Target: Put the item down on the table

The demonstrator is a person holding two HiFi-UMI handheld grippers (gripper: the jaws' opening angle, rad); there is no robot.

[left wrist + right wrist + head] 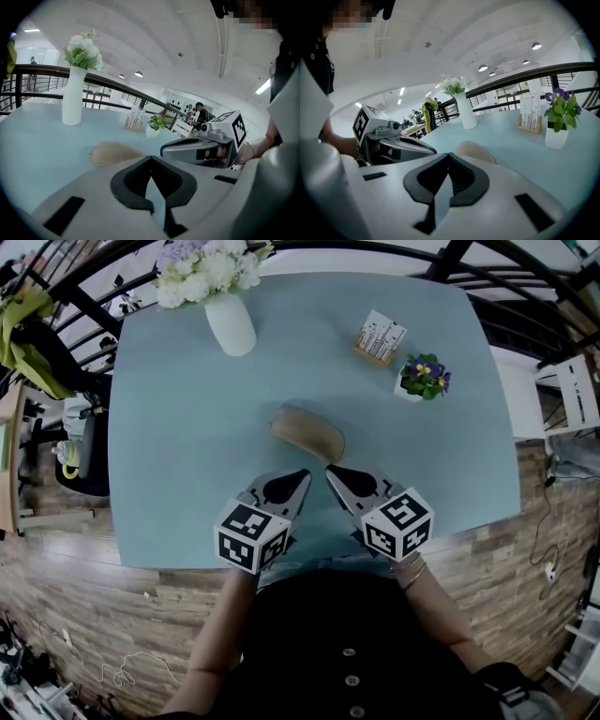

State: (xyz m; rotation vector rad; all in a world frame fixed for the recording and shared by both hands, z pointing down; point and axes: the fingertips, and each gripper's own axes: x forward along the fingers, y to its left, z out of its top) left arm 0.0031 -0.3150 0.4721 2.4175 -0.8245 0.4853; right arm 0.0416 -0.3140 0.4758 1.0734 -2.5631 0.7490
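A beige oval item (307, 432) lies flat on the light blue table (187, 446), near its middle. Both grippers hover just short of it, over the table's near edge. My left gripper (302, 476) is shut with nothing in it, its tips pointing at the item's near left side. My right gripper (331, 471) is shut too and holds nothing, a little to the right. In the left gripper view the item (115, 153) lies just beyond the closed jaws (151, 159), with the right gripper (197, 149) alongside. The right gripper view shows the item (476, 151) past its closed tips (449, 155).
A white vase of white flowers (230, 322) stands at the back left. A wooden card holder (379, 338) and a small pot of purple flowers (422, 378) stand at the back right. A black railing runs behind the table, and a chair with a yellow-green cloth (28, 343) is at the left.
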